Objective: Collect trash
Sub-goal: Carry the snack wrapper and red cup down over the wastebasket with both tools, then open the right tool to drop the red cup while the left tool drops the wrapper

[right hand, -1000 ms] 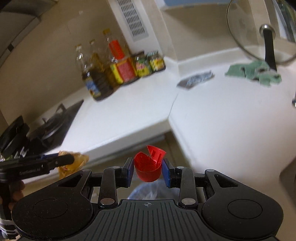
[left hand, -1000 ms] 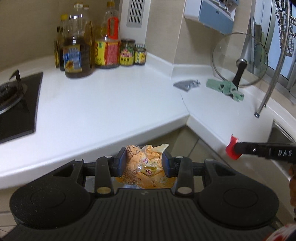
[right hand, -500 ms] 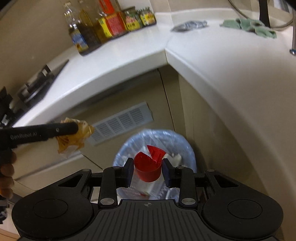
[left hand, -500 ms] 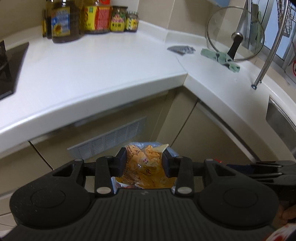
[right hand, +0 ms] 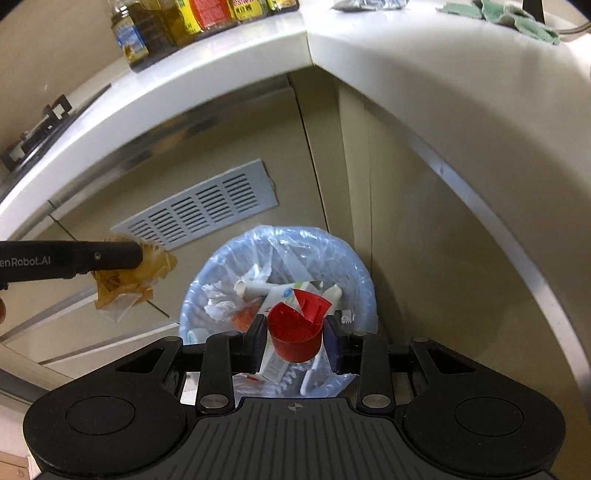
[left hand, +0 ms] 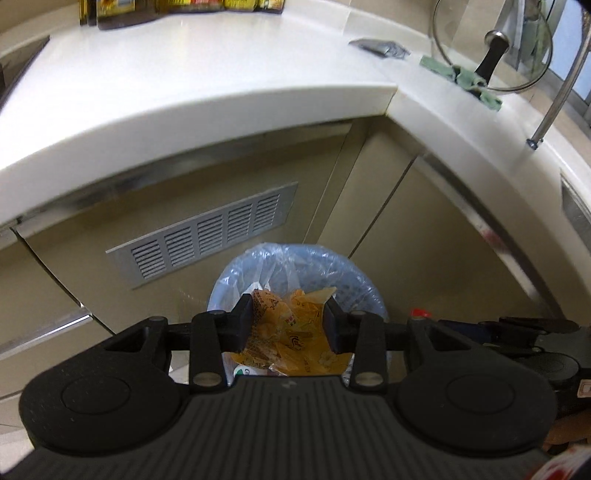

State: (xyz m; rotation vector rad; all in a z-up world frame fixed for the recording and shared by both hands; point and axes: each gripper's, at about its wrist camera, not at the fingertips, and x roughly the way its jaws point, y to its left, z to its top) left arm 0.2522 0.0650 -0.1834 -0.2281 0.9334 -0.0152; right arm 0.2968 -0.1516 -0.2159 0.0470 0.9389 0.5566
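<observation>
my right hand-held gripper (right hand: 295,341) grips the red cap (right hand: 295,334), directly above the bin (right hand: 364,280). my left hand-held gripper (left hand: 288,325) holds the yellow wrapper (left hand: 291,328), off the bin's left rim.

Left claw (left hand: 288,325) and right claw (right hand: 295,341) both clamped, angled downward

Soft indoor light, blurred fisheye edges

The bin (right hand: 364,291) stands on the floor before the vent (right hand: 199,206), below the table (right hand: 424,66) corner; bottles (right hand: 177,22) stand on the table.
</observation>
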